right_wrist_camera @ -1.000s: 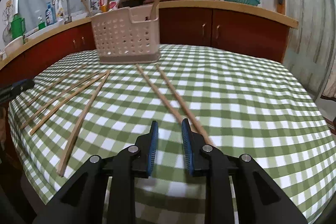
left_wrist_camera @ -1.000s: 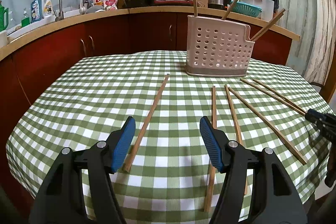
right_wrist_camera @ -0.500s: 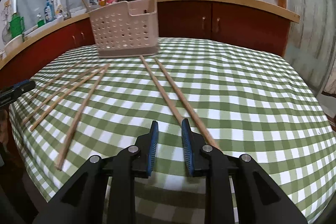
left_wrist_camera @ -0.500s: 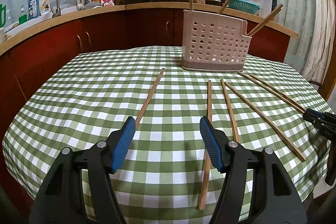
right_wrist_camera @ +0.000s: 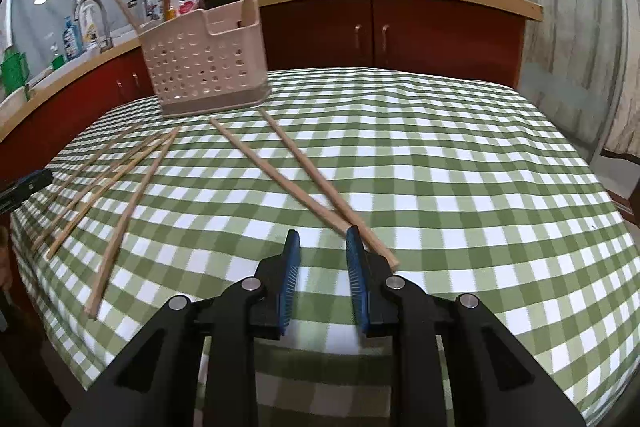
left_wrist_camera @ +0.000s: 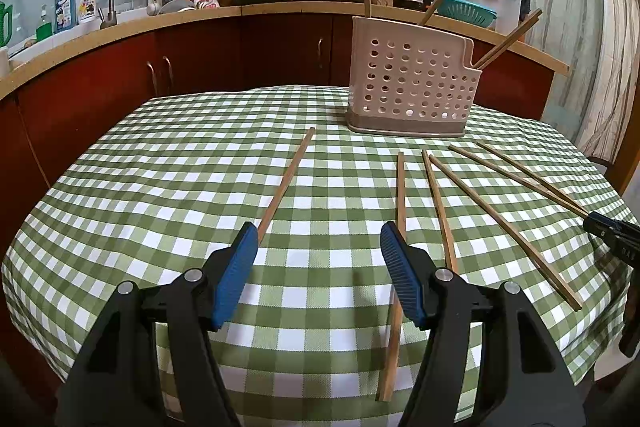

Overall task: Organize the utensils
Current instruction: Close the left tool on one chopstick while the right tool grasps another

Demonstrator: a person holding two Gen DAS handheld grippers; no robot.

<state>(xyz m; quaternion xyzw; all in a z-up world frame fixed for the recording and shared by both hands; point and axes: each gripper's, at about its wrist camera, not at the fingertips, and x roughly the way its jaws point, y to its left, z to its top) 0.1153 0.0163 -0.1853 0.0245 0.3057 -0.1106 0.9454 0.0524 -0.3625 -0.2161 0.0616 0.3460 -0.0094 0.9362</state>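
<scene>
Six chopsticks flat on the checked tablecloth [left_wrist_camera: 160, 187], in front of the perforated holder [left_wrist_camera: 412, 87] with three more standing inside. One single chopstick [left_wrist_camera: 286, 183] just ahead of the left gripper [left_wrist_camera: 316, 247], its near end hidden behind the left pad; another chopstick [left_wrist_camera: 396, 259] passing under the right pad. Jaws wide apart, nothing between. Pair of chopsticks [right_wrist_camera: 288, 171] ending beside the right gripper [right_wrist_camera: 322, 247], narrowly parted, empty.
</scene>
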